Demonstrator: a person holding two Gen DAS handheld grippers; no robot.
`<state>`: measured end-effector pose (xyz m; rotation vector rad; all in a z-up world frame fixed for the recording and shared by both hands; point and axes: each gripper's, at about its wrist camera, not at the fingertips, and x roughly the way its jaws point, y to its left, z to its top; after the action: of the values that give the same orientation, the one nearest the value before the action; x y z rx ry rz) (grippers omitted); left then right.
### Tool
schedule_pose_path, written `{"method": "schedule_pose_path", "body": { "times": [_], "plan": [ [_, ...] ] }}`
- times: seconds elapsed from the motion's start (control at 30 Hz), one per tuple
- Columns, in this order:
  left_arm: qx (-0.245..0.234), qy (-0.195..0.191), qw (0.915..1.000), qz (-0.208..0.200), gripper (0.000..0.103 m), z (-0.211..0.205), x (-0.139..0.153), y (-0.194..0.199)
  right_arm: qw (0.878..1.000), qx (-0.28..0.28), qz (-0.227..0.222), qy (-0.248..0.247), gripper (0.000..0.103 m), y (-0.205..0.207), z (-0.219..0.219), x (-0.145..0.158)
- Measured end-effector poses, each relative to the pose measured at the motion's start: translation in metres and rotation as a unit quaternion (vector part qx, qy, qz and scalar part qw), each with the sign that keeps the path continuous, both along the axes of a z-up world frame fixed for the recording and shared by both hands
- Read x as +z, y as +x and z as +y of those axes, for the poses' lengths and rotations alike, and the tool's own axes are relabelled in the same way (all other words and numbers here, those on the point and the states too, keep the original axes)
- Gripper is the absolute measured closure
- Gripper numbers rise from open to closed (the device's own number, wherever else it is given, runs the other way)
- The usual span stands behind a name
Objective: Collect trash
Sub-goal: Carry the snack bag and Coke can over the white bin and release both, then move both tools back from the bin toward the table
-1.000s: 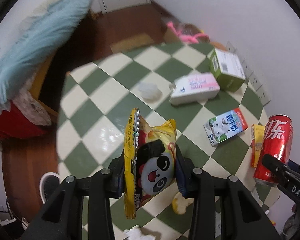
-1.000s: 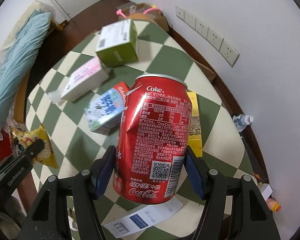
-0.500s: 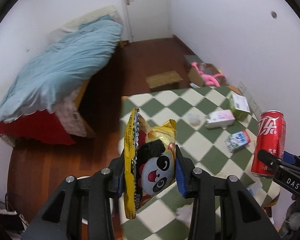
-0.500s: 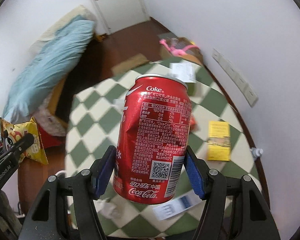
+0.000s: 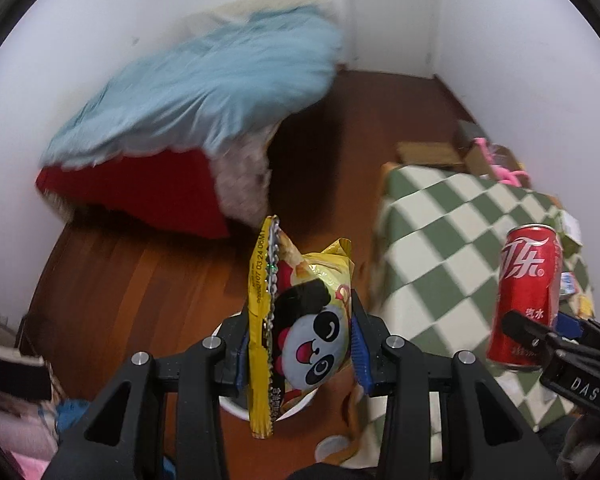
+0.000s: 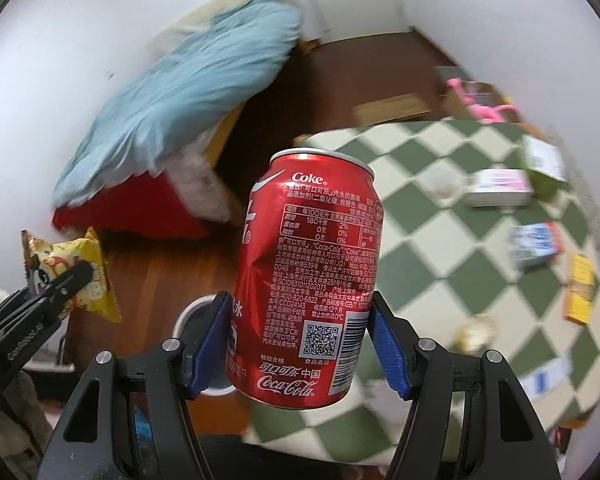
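My left gripper is shut on a yellow snack bag with a panda face, held upright over the wooden floor. Under it shows the rim of a white bin, mostly hidden by the bag and fingers. My right gripper is shut on a dented red Coke can, upright between its blue pads. The bin's white rim shows just left of the can. The can also appears at the right of the left wrist view, and the snack bag at the left of the right wrist view.
A table with a green-and-cream checked cloth stands on the right, carrying several cartons and boxes. A bed with a light blue quilt and red sheet fills the back left. Dark wooden floor lies between them. Cardboard boxes sit by the far wall.
Both grippers swung left, away from over the table, and rose, still holding the bag and the can. The table slid to the right and the white bin came into view below.
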<state>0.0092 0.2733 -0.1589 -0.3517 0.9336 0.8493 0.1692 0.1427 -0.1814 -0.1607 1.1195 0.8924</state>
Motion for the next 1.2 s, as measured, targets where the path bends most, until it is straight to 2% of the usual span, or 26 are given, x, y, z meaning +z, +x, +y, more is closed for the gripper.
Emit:
{"method": "schedule_pose_path", "body": {
  "times": [0.17, 0.23, 0.33, 0.43, 0.5, 0.6, 0.63, 0.7, 0.73, 0.77, 0.9, 0.97, 1.0, 1.07, 1.2],
  "plan": [
    [0.044, -0.041, 0.9981, 0.012, 0.067, 0.042, -0.044, -0.037, 0.998, 0.059, 0.025, -0.021, 0.035, -0.044, 0.067, -0.040],
    [0.057, -0.080, 0.9951, 0.012, 0.067, 0.062, -0.067, -0.048, 0.995, 0.081, 0.041, -0.033, 0.035, -0.061, 0.092, -0.061],
    [0.084, -0.143, 0.9862, 0.005, 0.067, 0.094, -0.108, -0.069, 0.990, 0.113, 0.063, -0.058, 0.035, -0.082, 0.128, -0.097],
    [0.097, -0.189, 0.9771, 0.000, 0.067, 0.115, -0.137, -0.079, 0.984, 0.136, 0.084, -0.084, 0.035, -0.094, 0.154, -0.131],
    [0.101, -0.230, 0.9679, -0.003, 0.067, 0.128, -0.161, -0.086, 0.978, 0.150, 0.099, -0.107, 0.035, -0.103, 0.174, -0.158],
    [0.116, -0.259, 0.9589, 0.005, 0.064, 0.137, -0.183, -0.089, 0.969, 0.168, 0.115, -0.143, 0.035, -0.113, 0.199, -0.198],
    [0.121, -0.263, 0.9570, 0.009, 0.059, 0.138, -0.188, -0.090, 0.966, 0.172, 0.122, -0.152, 0.035, -0.115, 0.206, -0.210],
    [0.138, -0.273, 0.9521, 0.008, 0.041, 0.143, -0.198, -0.099, 0.961, 0.175, 0.132, -0.166, 0.034, -0.118, 0.218, -0.229],
    [0.145, -0.274, 0.9506, 0.005, 0.024, 0.147, -0.201, -0.103, 0.959, 0.180, 0.136, -0.173, 0.034, -0.119, 0.226, -0.238],
    [0.154, -0.274, 0.9493, 0.003, 0.012, 0.147, -0.202, -0.109, 0.956, 0.182, 0.139, -0.182, 0.034, -0.121, 0.234, -0.248],
    [0.187, -0.258, 0.9475, 0.022, 0.011, 0.145, -0.205, -0.131, 0.947, 0.198, 0.146, -0.205, 0.032, -0.130, 0.261, -0.273],
    [0.203, -0.241, 0.9484, 0.035, 0.010, 0.141, -0.203, -0.143, 0.942, 0.207, 0.149, -0.216, 0.019, -0.134, 0.266, -0.281],
    [0.211, -0.236, 0.9479, 0.040, 0.010, 0.141, -0.204, -0.146, 0.940, 0.213, 0.155, -0.218, 0.001, -0.137, 0.273, -0.286],
    [0.225, -0.224, 0.9469, 0.050, 0.010, 0.140, -0.204, -0.155, 0.938, 0.219, 0.150, -0.224, 0.000, -0.141, 0.278, -0.289],
    [0.236, -0.201, 0.9480, 0.073, 0.010, 0.127, -0.197, -0.164, 0.935, 0.233, 0.113, -0.241, 0.000, -0.149, 0.275, -0.282]
  ]
}}
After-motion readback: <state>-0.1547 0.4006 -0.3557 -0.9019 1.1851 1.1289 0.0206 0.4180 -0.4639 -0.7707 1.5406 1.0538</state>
